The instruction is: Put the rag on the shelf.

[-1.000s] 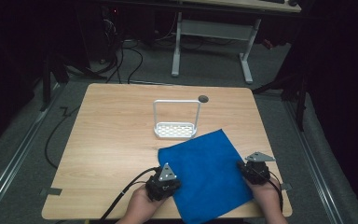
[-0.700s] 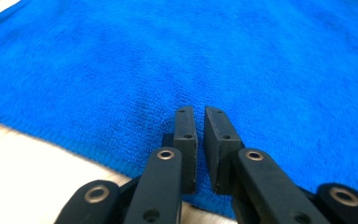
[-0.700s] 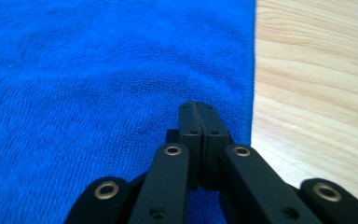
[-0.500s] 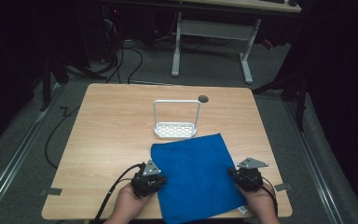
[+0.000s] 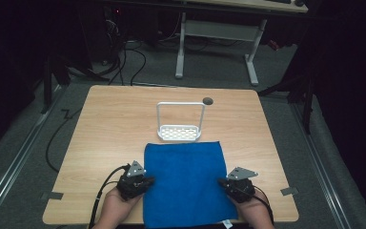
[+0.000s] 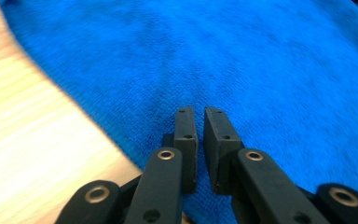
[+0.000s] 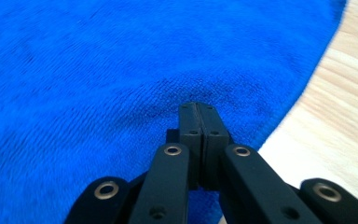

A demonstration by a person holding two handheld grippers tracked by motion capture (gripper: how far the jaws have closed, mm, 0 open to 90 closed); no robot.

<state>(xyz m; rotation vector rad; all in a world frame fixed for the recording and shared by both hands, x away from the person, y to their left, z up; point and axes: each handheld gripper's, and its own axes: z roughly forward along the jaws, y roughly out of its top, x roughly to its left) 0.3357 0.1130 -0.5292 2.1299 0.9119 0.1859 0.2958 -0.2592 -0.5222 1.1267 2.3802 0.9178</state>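
Observation:
A blue cloth (image 5: 183,183) lies flat on the wooden table (image 5: 114,124), square to it, its near edge at the table's front. My left gripper (image 5: 147,181) sits at the cloth's left edge and my right gripper (image 5: 223,182) at its right edge, both pointing inward. In the left gripper view the jaws (image 6: 199,112) stand a sliver apart on the cloth (image 6: 261,70), which puckers at their tips. The right gripper view has the jaws (image 7: 197,106) pressed together on the cloth (image 7: 98,70), creased just ahead of them.
A white wire rack (image 5: 180,132) with a tall handle stands just behind the cloth's far edge. A dark round hole (image 5: 208,100) lies behind it. Bare wood runs along both sides of the cloth. Desk legs and cables are on the floor beyond the table.
The cloth has turned from lying diagonally to lying square with the table and has shifted left. Both hands moved left with it.

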